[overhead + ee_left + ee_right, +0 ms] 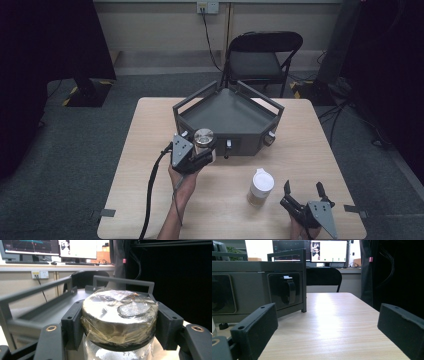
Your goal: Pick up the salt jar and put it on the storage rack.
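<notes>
A clear jar with a taped silver lid (203, 138) (120, 315) is held just in front of the grey tray's near-left wall. My left gripper (200, 152) (120, 327) is shut on the jar, its black jaws pressed to both sides of the lid. A second jar with a white lid (261, 187) stands on the table (150, 165) near the front. My right gripper (303, 189) (327, 327) rests to the right of the white-lidded jar, open, with bare tabletop between its jaws.
The grey angular tray (228, 116) (249, 280) with rail handles stands at the table's middle back, knobs on its front face. A black folding chair (262, 55) is behind the table. Monitors (329, 251) sit on a far desk.
</notes>
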{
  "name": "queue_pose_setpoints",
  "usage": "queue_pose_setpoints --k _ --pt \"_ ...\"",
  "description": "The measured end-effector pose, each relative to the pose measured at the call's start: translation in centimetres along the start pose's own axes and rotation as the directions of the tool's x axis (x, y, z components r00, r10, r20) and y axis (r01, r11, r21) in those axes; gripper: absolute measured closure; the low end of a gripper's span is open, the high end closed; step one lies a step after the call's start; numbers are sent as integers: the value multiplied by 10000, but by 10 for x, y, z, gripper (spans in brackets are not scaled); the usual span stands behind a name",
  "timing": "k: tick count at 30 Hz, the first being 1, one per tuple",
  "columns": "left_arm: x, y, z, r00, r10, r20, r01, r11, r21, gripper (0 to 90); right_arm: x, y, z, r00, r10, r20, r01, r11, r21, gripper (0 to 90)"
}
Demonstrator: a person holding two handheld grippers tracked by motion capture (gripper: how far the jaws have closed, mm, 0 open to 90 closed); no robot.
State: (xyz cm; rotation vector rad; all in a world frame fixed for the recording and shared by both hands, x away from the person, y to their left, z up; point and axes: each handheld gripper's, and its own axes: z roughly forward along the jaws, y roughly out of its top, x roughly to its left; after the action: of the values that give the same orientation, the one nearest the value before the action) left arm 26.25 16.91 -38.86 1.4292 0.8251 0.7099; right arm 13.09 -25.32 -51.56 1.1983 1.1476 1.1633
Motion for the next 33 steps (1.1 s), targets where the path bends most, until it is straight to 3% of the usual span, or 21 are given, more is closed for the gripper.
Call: queue_pose_setpoints --k 6,11,12,16,20,25,29,33 --pt "11 13 10 9992 72 402 -68 9999 -107 348 0 0 0 10000 -3 -2 3 10000 1 14" --pt "18 24 24 9990 75 429 -73 10000 -29 348 0 0 0 10000 -3 -7 3 10000 1 14" --pt "19 28 27 9992 59 403 -61 10000 47 348 2 1 -1 9997 252 -1 -252 9997 74 14" --pt "24 37 35 9991 -231 369 231 9997 -4 348 -1 -1 0 10000 -80 -14 80 10000 -47 14" --pt "20 47 43 10000 64 -28 -64 10000 58 348 1 0 -1 10000 12 69 -12 10000 -20 14" --pt "19 56 53 9991 136 -409 -129 9998 172 348 0 0 -1 10000 20 29 -20 10000 -20 14" --pt "8 56 64 9940 196 -1081 -180 9997 159 347 0 -1 -1 10000 24 -3 -24 10000 -35 14" --pt "6 56 76 9896 15 -1435 13 9998 197 347 -1 0 -1 10000 21 -64 -21 10000 3 14"
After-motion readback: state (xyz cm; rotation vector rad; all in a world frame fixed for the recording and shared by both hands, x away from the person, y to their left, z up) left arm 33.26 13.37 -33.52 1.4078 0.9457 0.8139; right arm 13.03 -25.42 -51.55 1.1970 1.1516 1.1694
